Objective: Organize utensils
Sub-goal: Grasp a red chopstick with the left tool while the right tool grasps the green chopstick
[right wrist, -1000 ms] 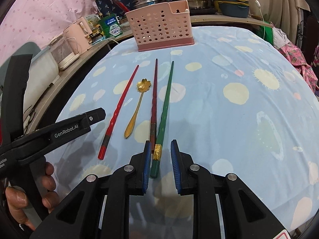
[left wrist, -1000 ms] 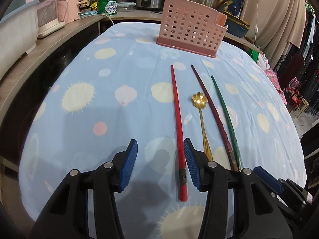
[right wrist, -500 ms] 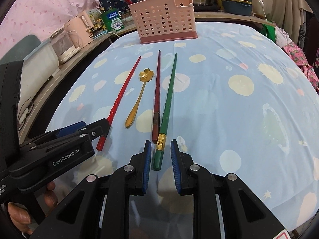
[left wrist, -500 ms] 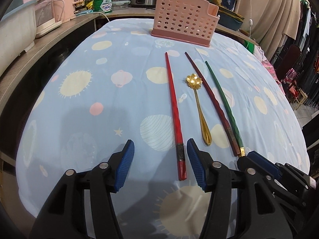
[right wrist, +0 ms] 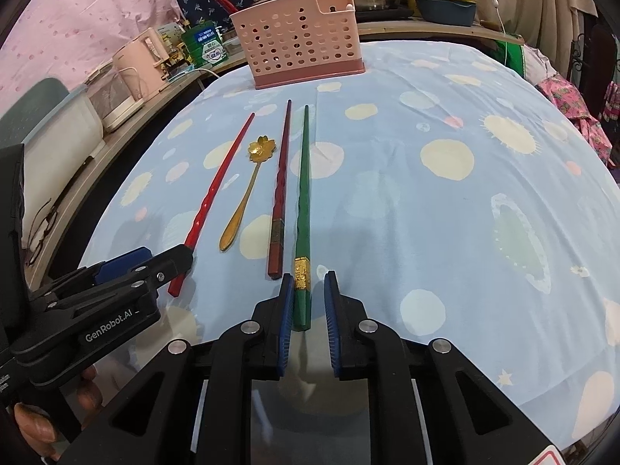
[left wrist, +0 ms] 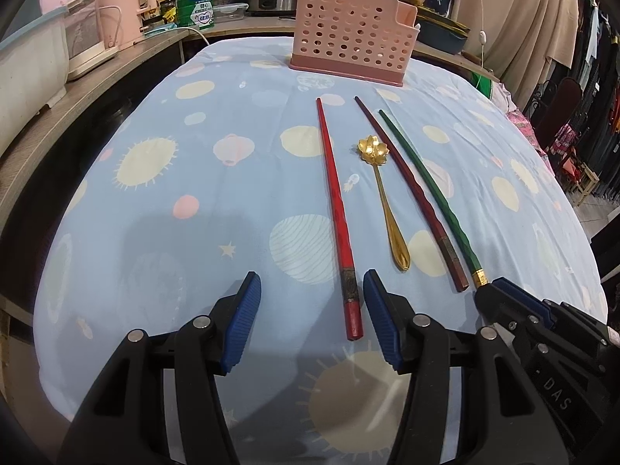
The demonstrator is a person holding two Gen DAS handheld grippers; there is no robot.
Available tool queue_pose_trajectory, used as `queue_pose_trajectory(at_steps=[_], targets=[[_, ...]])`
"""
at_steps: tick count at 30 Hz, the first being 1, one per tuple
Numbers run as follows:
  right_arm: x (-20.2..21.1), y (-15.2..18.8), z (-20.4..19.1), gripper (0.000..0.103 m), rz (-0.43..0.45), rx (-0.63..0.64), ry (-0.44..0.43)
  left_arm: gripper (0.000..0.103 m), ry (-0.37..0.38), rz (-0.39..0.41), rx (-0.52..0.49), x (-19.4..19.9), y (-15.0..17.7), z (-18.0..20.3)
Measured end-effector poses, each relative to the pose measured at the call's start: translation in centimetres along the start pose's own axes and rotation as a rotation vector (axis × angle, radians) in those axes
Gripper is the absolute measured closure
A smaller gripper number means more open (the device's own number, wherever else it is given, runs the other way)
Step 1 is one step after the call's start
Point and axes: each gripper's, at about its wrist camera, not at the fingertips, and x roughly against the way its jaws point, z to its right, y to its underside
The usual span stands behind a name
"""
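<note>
On the blue patterned cloth (left wrist: pixel 155 201), 4 utensils lie side by side before me: a red chopstick (left wrist: pixel 336 209), a gold spoon (left wrist: pixel 385 201), a maroon chopstick (left wrist: pixel 410 193) and a green chopstick (left wrist: pixel 426 190), all pointing toward the pink basket (left wrist: pixel 350 33) at the far edge. My left gripper (left wrist: pixel 312 310) holds its jaws spread, straddling the red chopstick's near end without touching it. My right gripper (right wrist: pixel 308 312) has just been narrowing its jaws around the green chopstick's butt; the left pad seems to touch it, though I cannot tell whether it is truly pinched. A hand (right wrist: pixel 35 422) grips the left tool.
</note>
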Motion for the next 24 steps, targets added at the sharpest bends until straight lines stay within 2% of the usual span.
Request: queue_pose_trajectory(at_steps=[7, 15, 17, 22, 24], targets=[[-0.11, -0.13, 0.23, 0.090, 0.004, 0.001, 0.009, 0.052, -0.011, 0.009, -0.018, -0.01, 0.15, 0.28], [-0.20, -0.19, 0.13, 0.093, 0.013, 0.014, 0.017, 0.078, 0.013, 0.013, -0.030, 0.01, 0.19, 0.46], [-0.21, -0.23, 0.26, 0.094, 0.014, 0.008, 0.014, 0.088, 0.024, 0.011, -0.030, -0.01, 0.20, 0.50], [-0.16, -0.25, 0.26, 0.095, 0.018, 0.008, 0.012, 0.096, 0.050, 0.005, -0.019, 0.03, 0.18, 0.40], [-0.07, -0.27, 0.34, 0.095, 0.020, 0.005, 0.010, 0.096, 0.059, 0.001, -0.010, 0.08, 0.14, 0.26]])
